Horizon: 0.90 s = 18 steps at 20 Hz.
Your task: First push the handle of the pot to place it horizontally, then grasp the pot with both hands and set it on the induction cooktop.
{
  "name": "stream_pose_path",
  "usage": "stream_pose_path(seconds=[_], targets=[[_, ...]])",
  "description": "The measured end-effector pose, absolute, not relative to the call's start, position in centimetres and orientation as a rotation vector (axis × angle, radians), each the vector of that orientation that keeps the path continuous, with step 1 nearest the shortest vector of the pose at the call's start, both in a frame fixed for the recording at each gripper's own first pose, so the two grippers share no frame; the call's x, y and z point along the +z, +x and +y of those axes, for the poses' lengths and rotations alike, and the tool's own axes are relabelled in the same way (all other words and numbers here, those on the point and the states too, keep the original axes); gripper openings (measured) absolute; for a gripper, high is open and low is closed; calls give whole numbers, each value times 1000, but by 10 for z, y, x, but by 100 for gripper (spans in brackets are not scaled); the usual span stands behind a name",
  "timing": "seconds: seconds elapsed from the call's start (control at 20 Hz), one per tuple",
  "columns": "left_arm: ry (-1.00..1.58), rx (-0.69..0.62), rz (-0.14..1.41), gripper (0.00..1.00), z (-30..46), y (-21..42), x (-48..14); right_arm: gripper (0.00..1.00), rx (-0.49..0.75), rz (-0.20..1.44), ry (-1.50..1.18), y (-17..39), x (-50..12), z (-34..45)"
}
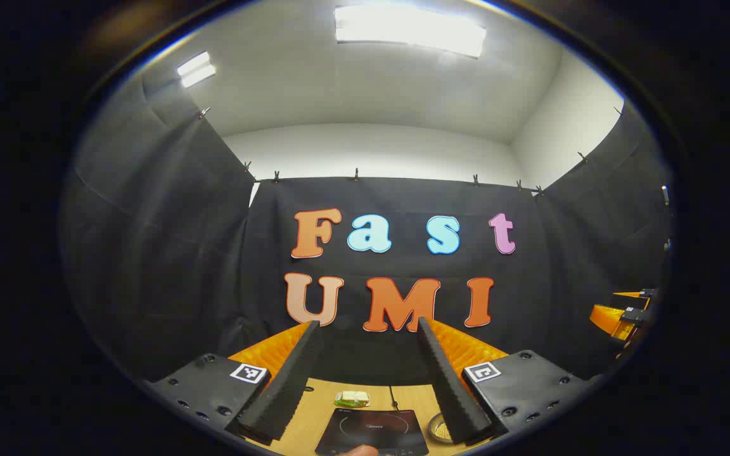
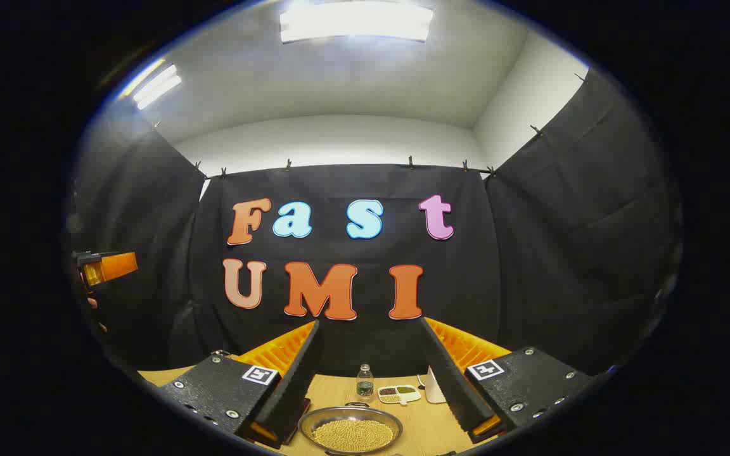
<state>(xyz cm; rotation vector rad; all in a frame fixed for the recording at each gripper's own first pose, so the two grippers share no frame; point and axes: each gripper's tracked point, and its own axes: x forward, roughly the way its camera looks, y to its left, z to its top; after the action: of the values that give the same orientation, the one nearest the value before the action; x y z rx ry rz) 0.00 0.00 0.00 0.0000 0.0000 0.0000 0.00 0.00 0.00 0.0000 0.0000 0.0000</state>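
Note:
Low in the right gripper view, a shallow metal pot (image 2: 350,430) filled with yellow beans sits on the wooden table (image 2: 416,427). A small loop handle (image 2: 356,404) shows at its far rim. My right gripper (image 2: 368,324) is open above the near side of the pot, with nothing between its fingers. In the left gripper view, the black induction cooktop (image 1: 371,429) lies on the table between the fingers of my open left gripper (image 1: 368,324). The pot's rim (image 1: 439,429) peeks out just right of the cooktop. Both grippers are held high, facing the back wall.
Behind the pot stand a small bottle (image 2: 365,380), a divided dish of grains (image 2: 398,394) and a white object (image 2: 433,389). A small green and white item (image 1: 352,398) lies beyond the cooktop. The other gripper shows at each view's edge (image 1: 621,313) (image 2: 102,267).

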Motion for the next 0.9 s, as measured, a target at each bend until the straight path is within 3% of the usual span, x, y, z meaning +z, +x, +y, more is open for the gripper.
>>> stream_pose_path(seconds=[0.9], targets=[[-5,6,31,98,4,73,-37,93,-1,32,57,40,-17,-13]])
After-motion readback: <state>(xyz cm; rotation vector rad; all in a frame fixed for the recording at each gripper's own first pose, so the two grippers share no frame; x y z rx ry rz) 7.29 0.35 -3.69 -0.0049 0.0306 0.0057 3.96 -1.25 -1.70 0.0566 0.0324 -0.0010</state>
